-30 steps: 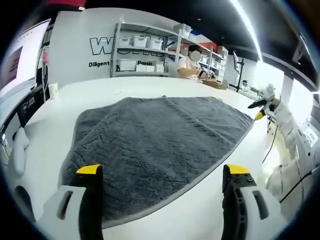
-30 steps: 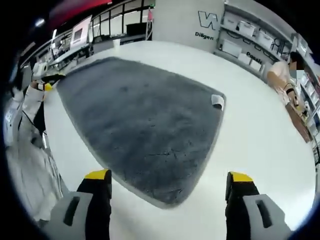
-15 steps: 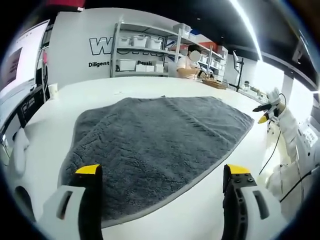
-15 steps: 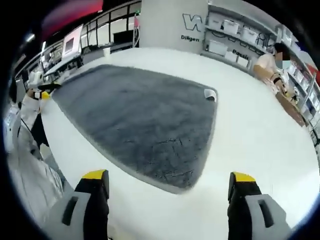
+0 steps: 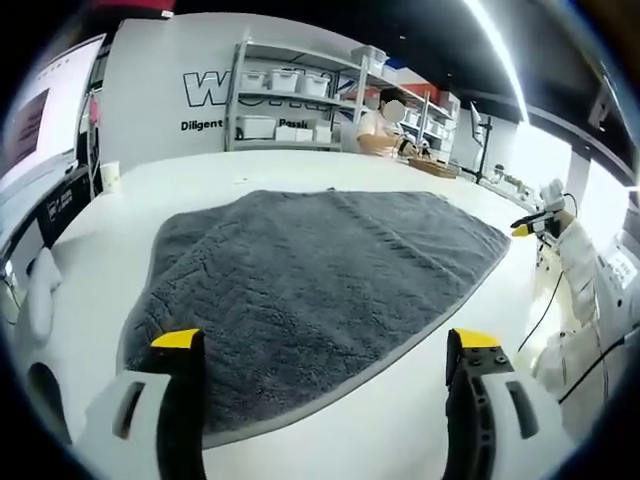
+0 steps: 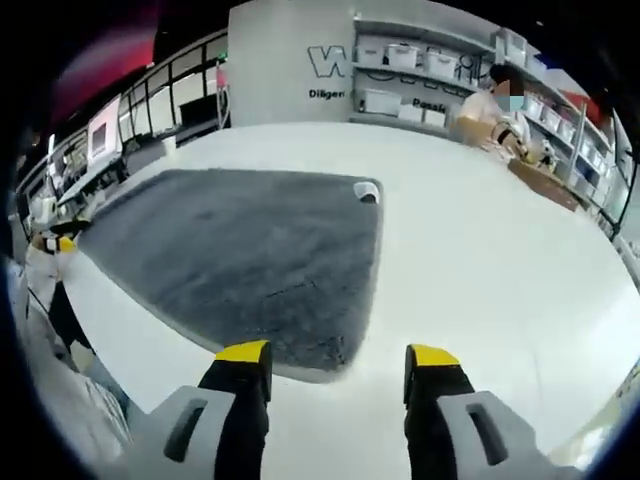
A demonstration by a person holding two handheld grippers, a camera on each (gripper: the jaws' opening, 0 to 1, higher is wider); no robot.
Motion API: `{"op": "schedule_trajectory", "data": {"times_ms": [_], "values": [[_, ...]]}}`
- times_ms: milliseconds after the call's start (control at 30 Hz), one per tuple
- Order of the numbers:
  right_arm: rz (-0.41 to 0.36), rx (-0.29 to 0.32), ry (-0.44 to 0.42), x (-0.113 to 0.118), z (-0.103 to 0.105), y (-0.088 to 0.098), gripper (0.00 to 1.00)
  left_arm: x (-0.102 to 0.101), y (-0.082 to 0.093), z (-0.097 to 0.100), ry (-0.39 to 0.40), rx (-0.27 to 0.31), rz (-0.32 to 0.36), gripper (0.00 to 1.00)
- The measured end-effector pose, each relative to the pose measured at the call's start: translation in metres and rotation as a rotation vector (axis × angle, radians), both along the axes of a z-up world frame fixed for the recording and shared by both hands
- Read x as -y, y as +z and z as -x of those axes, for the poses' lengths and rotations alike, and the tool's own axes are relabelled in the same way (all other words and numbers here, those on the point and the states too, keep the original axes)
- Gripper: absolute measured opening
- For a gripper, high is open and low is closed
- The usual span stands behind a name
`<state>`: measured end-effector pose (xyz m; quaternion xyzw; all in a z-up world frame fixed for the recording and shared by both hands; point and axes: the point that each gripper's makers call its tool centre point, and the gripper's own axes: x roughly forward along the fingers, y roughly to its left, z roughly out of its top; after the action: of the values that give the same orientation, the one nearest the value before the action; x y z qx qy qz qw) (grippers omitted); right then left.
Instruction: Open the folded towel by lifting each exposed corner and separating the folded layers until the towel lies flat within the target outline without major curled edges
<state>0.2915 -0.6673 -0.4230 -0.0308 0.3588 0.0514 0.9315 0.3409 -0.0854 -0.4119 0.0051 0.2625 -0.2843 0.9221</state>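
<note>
A grey towel (image 5: 320, 285) lies spread out in a single layer on the white table (image 5: 200, 175), its edges mostly flat. My left gripper (image 5: 325, 345) stands open over the towel's near edge, with nothing between its fingers. In the right gripper view the same towel (image 6: 240, 255) shows a small white label (image 6: 367, 190) at its far corner. My right gripper (image 6: 338, 355) is open just above the towel's near corner, its jaws narrower than the left's. The right gripper (image 5: 528, 226) shows beyond the towel's right corner, and the left gripper (image 6: 62, 243) at the towel's far left.
Shelves with white bins (image 5: 290, 100) line the back wall, where a person (image 5: 375, 125) works at a bench. A paper cup (image 5: 110, 178) stands at the table's far left. The table's bare surface (image 6: 500, 270) stretches wide to the right of the towel.
The right gripper's camera has swung and dropped toward the towel's near corner, and its jaws have drawn closer together. The left gripper view has barely shifted. The towel lies as before.
</note>
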Motion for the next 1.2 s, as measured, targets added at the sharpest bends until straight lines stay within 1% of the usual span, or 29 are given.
{"op": "schedule_trajectory", "data": {"times_ms": [100,200,300,400,467,533,700,767,833,1000,1133,1200], "values": [[0.001,0.016,-0.02,0.005,-0.003,-0.002,0.35,-0.002,0.0,0.0,0.005,0.001,-0.001,0.99],[0.007,0.017,-0.021,0.006,-0.006,-0.005,0.28,-0.002,0.0,0.001,0.007,0.0,-0.001,0.99],[-0.001,0.002,-0.03,0.009,-0.007,-0.011,0.2,-0.002,-0.001,0.001,0.006,-0.001,-0.001,0.99],[0.013,-0.012,-0.038,0.012,-0.007,-0.015,0.13,-0.001,-0.002,0.001,0.007,-0.003,0.0,0.99],[0.016,-0.038,-0.022,0.009,-0.006,-0.019,0.11,-0.003,-0.003,0.0,0.008,-0.004,-0.002,0.99],[0.019,-0.046,-0.013,0.008,-0.007,-0.02,0.08,-0.003,-0.004,-0.001,0.01,-0.004,0.0,0.99],[0.059,-0.1,0.007,0.007,-0.006,-0.025,0.08,-0.003,-0.006,-0.003,0.009,-0.005,0.002,0.99],[0.084,-0.117,0.035,0.005,-0.005,-0.025,0.07,-0.004,-0.007,-0.003,0.008,-0.005,0.001,0.99],[0.09,-0.128,0.045,0.005,-0.004,-0.025,0.06,-0.005,-0.007,-0.002,0.011,-0.005,0.002,0.99],[0.088,-0.136,0.05,0.007,0.0,-0.026,0.07,-0.007,-0.008,-0.002,0.018,-0.006,-0.001,0.99],[0.076,-0.123,0.037,0.01,0.003,-0.024,0.09,-0.006,-0.008,-0.001,0.012,-0.008,-0.003,0.99],[0.088,-0.119,0.03,0.012,0.003,-0.023,0.11,-0.005,-0.007,-0.001,0.011,-0.007,-0.001,0.99]]}}
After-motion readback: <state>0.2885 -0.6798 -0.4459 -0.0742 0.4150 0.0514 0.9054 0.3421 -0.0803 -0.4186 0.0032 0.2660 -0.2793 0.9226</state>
